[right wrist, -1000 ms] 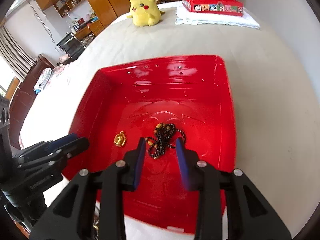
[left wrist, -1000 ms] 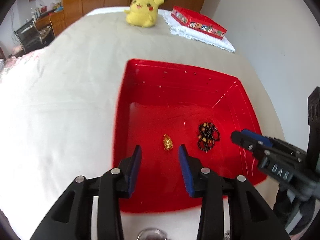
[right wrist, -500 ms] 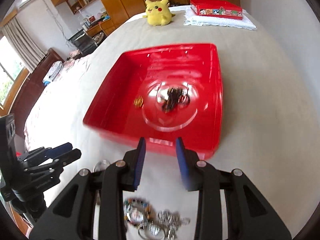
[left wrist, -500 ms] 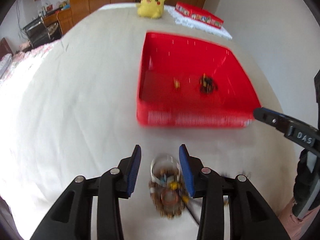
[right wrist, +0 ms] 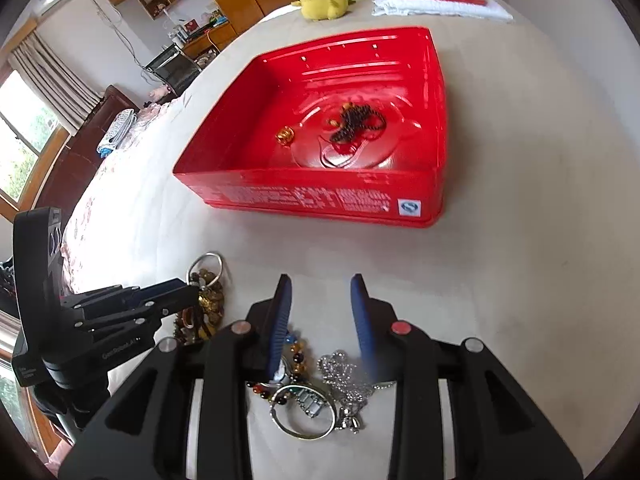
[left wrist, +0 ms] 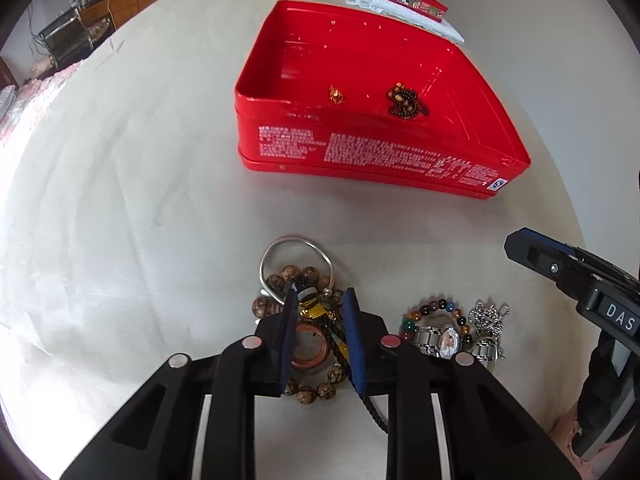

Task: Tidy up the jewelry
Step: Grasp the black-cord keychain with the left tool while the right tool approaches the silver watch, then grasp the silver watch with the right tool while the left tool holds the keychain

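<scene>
my left gripper (left wrist: pixel 319 298) hangs with its blue pads parted around a pile of brown wooden bead bracelets (left wrist: pixel 301 280) on the white cloth table (left wrist: pixel 120 200), gripping nothing. my right gripper (right wrist: pixel 320 282) gapes wide above a silver watch and chains (right wrist: pixel 320 392). the red tin tray (left wrist: pixel 360 152) beyond holds a gold pendant (left wrist: pixel 336 95) and a dark bead necklace (left wrist: pixel 406 98).

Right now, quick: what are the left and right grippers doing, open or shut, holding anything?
Left gripper: open, fingers straddling the wooden bead bracelet pile, nothing gripped.
Right gripper: open, empty, above the watch and chain pile.
</scene>
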`<state>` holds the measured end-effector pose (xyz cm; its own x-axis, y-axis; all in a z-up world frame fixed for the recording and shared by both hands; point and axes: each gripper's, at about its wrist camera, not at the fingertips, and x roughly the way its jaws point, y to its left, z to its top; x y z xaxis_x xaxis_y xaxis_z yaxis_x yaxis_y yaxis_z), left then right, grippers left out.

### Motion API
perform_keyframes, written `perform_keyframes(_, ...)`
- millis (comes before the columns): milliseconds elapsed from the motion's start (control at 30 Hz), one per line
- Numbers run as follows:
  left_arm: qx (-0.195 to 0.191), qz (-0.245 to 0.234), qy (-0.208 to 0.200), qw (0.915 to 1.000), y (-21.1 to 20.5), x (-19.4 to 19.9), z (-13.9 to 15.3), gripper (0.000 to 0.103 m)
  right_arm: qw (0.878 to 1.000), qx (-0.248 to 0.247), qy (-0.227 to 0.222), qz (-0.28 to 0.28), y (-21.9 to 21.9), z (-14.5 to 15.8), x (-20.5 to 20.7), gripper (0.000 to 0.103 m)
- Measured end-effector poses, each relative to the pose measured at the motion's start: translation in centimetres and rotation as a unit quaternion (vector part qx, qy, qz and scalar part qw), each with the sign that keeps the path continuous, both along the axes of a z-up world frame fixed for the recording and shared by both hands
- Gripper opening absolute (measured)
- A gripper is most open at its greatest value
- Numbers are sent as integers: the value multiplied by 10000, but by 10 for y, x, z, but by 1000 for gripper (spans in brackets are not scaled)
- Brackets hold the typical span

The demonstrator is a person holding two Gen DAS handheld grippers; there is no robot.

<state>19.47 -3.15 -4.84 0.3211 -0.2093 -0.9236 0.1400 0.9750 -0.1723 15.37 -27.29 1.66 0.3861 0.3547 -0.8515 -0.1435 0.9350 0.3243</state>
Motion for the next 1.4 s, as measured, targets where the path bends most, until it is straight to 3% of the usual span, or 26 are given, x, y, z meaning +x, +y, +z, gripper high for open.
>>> perform_keyframes(267, -40, -19, 2, 10000, 4, 2, -7, 22, 10000, -40, 25, 30, 1, -5, 0, 31)
perform_keyframes(367, -77, -19, 35, 10000, 2, 4, -10, 13, 10000, -53, 64, 56, 3, -9, 1, 31)
perform_keyframes(600, -228, -48, -52, 9997, 5, 0, -8, 10, 9994, 20, 249, 231, 11, -17, 0, 31)
perform_keyframes(1167, -839, -200, -754, 9934, 30, -29, 42, 9, 9941, 268, 570, 880, 42, -20, -24, 29)
perform_keyframes(1400, -684, -256, -597, 9955, 26, -20, 29, 9, 9924, 213, 725, 973, 51, -27, -27, 29)
